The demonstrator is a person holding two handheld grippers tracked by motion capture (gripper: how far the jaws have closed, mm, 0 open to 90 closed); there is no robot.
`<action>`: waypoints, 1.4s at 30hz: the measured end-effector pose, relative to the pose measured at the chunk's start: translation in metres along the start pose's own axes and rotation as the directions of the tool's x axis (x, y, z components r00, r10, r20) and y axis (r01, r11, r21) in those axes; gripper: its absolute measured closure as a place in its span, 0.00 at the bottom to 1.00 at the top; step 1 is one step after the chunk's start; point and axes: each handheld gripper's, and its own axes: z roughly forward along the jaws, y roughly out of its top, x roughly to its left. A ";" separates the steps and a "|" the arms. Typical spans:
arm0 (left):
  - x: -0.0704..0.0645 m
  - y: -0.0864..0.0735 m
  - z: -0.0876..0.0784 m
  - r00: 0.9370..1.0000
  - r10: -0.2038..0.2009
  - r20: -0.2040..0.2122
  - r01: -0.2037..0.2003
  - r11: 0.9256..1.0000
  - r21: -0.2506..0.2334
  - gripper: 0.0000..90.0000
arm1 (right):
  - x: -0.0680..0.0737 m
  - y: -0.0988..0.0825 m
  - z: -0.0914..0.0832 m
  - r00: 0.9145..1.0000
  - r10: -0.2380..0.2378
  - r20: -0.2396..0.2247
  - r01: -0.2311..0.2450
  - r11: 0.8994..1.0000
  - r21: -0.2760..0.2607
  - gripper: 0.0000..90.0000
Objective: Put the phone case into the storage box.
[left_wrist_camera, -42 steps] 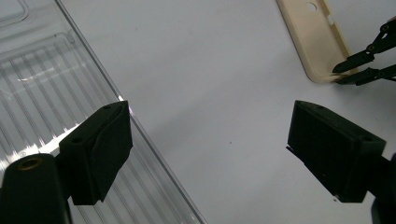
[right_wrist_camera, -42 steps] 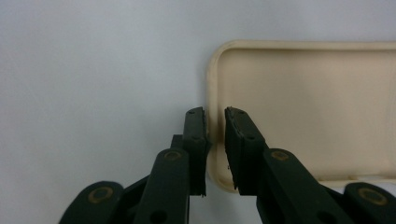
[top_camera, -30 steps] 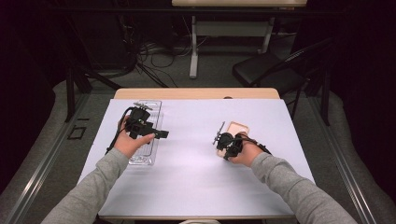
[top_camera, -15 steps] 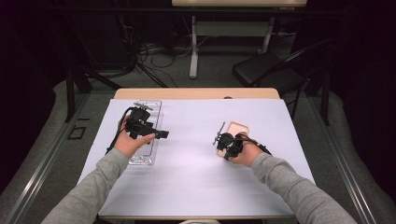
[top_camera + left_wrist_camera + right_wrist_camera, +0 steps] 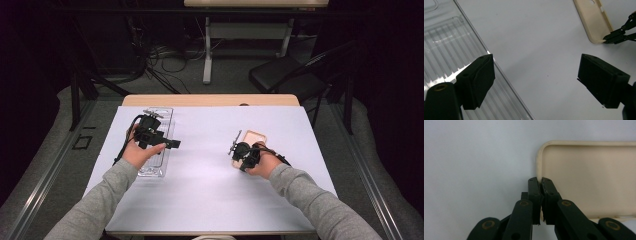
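Cream plastic is what I watch: a phone case [image 5: 248, 143] lying flat on the white table [image 5: 210, 180], open side up. From the high view, my right gripper [image 5: 239, 151] sits at the near left corner of the case, and the case's long side runs away from me, toward the far edge of the table. My left gripper [image 5: 167, 144] hangs over a clear tray [image 5: 165, 116] well apart from the case, so the right hand is the nearer one.

From the left gripper view, my own jaws stand wide apart with nothing between them. One is above the clear tray [image 5: 446, 42], the other above bare table. Far off I see the phone case [image 5: 592, 18] with the right gripper's [image 5: 606, 39] tips at its corner.

From the right gripper view, my jaws have just been closing and now pinch the thin left rim of the phone case [image 5: 586, 177] near its corner. The rest of the case lies ahead and to the right of them.
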 end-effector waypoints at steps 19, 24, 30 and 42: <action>-0.001 0.000 0.002 1.000 -0.003 -0.002 0.003 1.000 0.001 0.16 | 0.000 -0.001 0.000 0.999 0.029 -0.014 -0.029 1.000 -0.009 0.98; 0.000 0.000 0.002 1.000 0.001 -0.001 -0.001 1.000 0.004 0.16 | 0.001 -0.001 0.000 1.000 0.028 -0.012 -0.028 1.000 -0.009 0.98; 0.000 0.000 0.001 1.000 0.000 -0.003 0.000 1.000 0.004 0.16 | 0.001 -0.002 -0.001 1.000 0.024 -0.008 -0.025 1.000 -0.013 0.98; -0.001 0.000 0.002 1.000 -0.004 -0.001 0.004 1.000 -0.002 0.16 | 0.004 -0.002 -0.007 1.000 0.023 0.005 -0.023 0.999 -0.025 0.98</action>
